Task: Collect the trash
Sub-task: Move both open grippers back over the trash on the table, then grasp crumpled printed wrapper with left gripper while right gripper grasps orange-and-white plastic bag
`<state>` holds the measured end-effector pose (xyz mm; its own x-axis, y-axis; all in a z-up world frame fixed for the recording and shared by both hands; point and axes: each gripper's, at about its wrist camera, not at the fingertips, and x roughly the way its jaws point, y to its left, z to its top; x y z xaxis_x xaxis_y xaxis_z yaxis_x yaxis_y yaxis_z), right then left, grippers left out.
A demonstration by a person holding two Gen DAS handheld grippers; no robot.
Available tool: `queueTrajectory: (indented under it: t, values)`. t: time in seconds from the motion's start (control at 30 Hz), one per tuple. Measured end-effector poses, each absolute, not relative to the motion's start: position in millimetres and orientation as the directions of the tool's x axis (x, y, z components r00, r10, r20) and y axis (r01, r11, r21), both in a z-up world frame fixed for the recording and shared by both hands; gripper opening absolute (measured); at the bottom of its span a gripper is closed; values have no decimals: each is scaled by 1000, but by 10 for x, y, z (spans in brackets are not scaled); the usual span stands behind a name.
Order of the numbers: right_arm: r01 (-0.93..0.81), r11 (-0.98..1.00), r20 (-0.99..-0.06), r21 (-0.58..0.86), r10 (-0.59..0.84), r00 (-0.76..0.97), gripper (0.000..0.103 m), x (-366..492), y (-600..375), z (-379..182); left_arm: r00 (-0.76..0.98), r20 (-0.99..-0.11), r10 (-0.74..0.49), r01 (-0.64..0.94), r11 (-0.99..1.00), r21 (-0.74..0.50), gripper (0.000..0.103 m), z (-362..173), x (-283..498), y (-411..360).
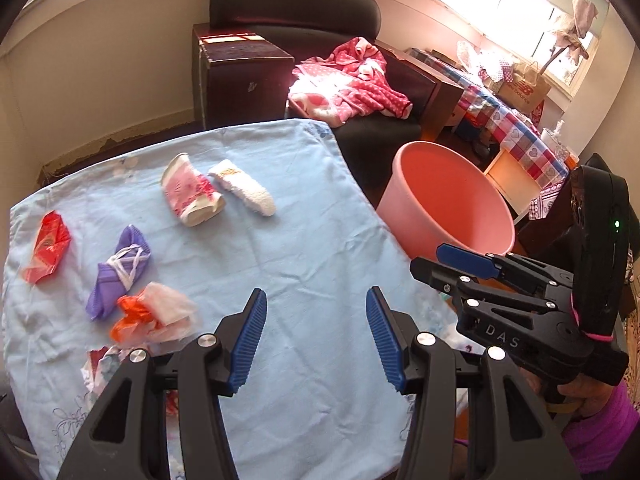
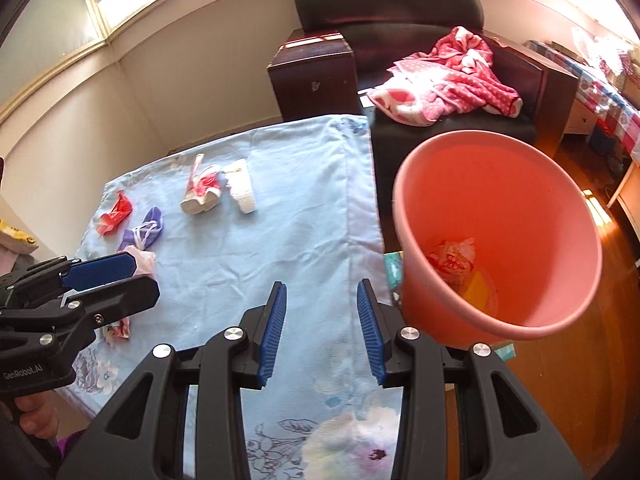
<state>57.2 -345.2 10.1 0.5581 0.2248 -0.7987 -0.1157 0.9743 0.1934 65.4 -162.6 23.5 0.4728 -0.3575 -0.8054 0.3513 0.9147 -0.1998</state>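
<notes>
Trash lies on a light blue cloth [image 1: 304, 248]: a crushed pink paper cup [image 1: 192, 196], a white sock-like roll [image 1: 248, 188], a red wrapper [image 1: 46, 246], a purple bundle tied with white string [image 1: 120, 272] and an orange-and-white plastic bag [image 1: 152, 316]. A pink bucket [image 2: 500, 236] stands right of the cloth, with a wrapper [image 2: 454, 262] at its bottom. My left gripper [image 1: 316, 336] is open and empty above the cloth's near part. My right gripper [image 2: 322, 328] is open and empty over the cloth's right edge, beside the bucket.
A black armchair [image 2: 440, 128] with a pink dotted garment [image 2: 448, 76] stands behind the cloth. A dark wooden cabinet [image 1: 240, 76] stands beside the armchair. A table with a checked cover [image 1: 508, 120] is at the far right. More scraps [image 1: 100, 364] lie at the cloth's near left.
</notes>
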Motion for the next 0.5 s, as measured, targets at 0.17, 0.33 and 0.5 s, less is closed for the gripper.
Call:
queueTrajectory:
  t: [0.17, 0.33, 0.5]
  values:
    - [-211, 952, -818, 223, 300, 491, 37, 596, -3023, -23, 470, -836, -284, 235, 953, -192, 51, 81, 491, -1049]
    - [-288, 930, -831, 228, 341, 440, 37, 624, -2670, -84, 462, -858, -225, 120, 974, -190, 51, -46, 356, -509]
    - [-362, 902, -825, 235, 382, 417, 37, 694, -2352, -51, 449, -874, -187, 23, 980, -198, 51, -177, 344, -119]
